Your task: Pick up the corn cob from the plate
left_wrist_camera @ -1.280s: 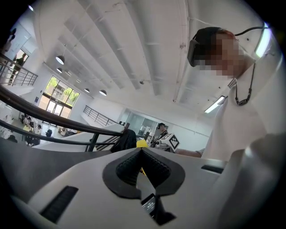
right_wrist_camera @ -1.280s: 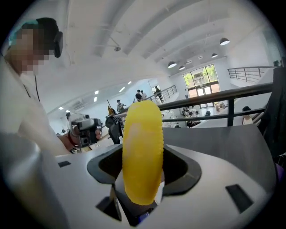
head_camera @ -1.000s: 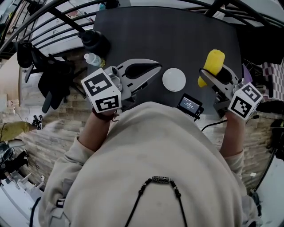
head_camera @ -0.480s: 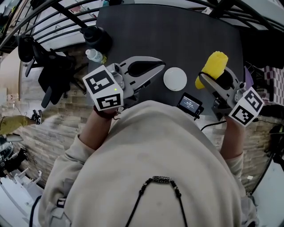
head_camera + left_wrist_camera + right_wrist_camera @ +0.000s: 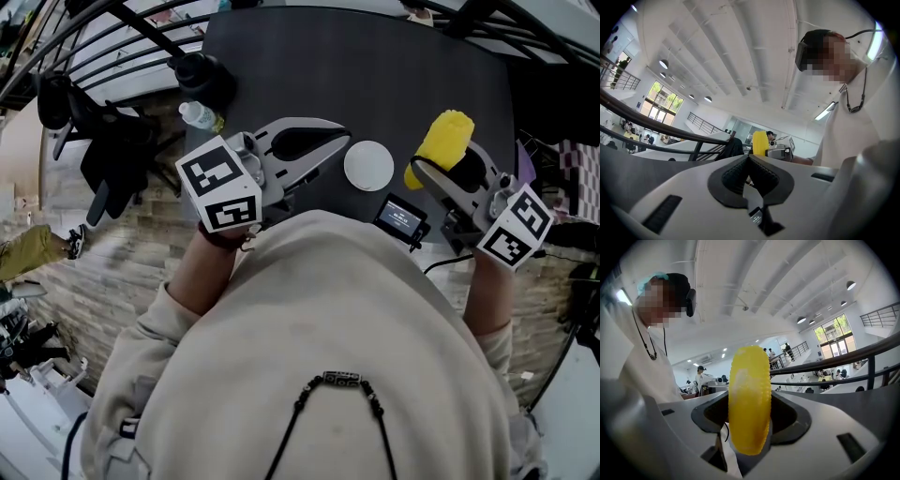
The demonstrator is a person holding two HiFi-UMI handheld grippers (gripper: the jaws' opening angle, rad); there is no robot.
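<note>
R gripper (image 5: 444,159) has swung a bit toward plate (image 5: 368,166) since a sec ago, corn (image 5: 442,141) w/ it. Jaws clamped on corn, held off plate, just right of it. L gripper (image 5: 339,141) jaws pressed together, over table (image 5: 375,75).

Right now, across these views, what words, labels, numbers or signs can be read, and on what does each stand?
Nothing can be read in any view.
Small screen device: pale lines on its display, too small to read.
Bottle: label too small and blurred to read.
Left cube and right cube: black-and-white square patterns only, no letters or numbers.
</note>
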